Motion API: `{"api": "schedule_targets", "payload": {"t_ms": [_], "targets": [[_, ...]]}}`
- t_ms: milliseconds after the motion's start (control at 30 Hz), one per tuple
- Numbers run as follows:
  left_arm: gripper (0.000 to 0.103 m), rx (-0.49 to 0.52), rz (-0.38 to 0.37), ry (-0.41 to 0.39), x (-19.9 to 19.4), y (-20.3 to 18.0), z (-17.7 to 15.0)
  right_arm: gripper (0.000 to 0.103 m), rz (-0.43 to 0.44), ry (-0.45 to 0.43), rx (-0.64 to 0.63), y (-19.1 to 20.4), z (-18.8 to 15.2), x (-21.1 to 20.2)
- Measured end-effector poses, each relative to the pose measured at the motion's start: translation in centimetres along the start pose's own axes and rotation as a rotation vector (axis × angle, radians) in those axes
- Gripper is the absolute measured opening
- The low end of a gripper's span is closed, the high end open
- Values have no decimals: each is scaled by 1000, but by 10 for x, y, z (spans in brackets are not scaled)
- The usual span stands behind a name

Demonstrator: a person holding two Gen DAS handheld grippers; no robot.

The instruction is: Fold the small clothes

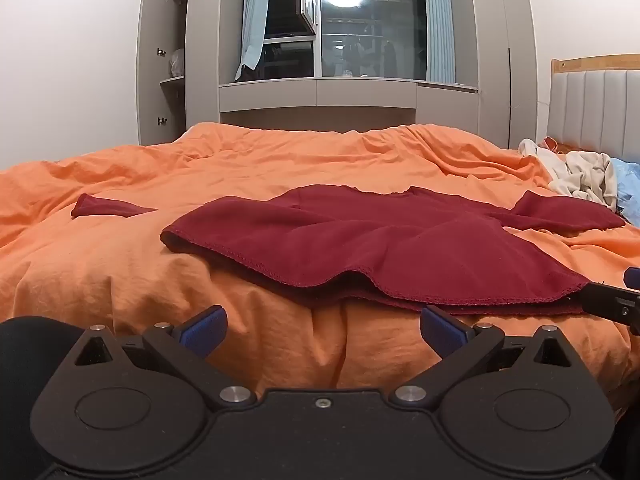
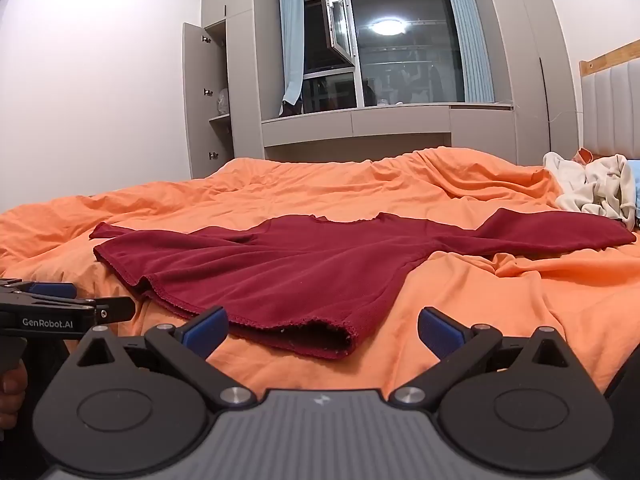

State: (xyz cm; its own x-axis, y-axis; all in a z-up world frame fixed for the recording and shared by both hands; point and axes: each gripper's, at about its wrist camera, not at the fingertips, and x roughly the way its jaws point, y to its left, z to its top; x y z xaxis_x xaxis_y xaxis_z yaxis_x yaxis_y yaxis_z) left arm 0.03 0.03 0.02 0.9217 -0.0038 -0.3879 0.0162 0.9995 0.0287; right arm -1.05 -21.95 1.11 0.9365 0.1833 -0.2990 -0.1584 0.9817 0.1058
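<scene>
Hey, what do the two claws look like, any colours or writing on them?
Both are black, with blue pads on the fingers and silver bolts. The left claw has a black body; the right claw has a ribbed grey one. White "GenRobot.AI" lettering marks the left claw's side.

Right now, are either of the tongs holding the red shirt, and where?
Nothing is held. Left tongs and right tongs both stand open, short of the red shirt.
</scene>
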Motion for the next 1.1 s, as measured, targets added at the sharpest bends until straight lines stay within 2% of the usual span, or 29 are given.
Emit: {"api": "schedule_targets", "payload": {"t_ms": [1100], "targets": [[102,4,3,-7,0,0,0,103,2,-2,-1,1,-1,1]]}}
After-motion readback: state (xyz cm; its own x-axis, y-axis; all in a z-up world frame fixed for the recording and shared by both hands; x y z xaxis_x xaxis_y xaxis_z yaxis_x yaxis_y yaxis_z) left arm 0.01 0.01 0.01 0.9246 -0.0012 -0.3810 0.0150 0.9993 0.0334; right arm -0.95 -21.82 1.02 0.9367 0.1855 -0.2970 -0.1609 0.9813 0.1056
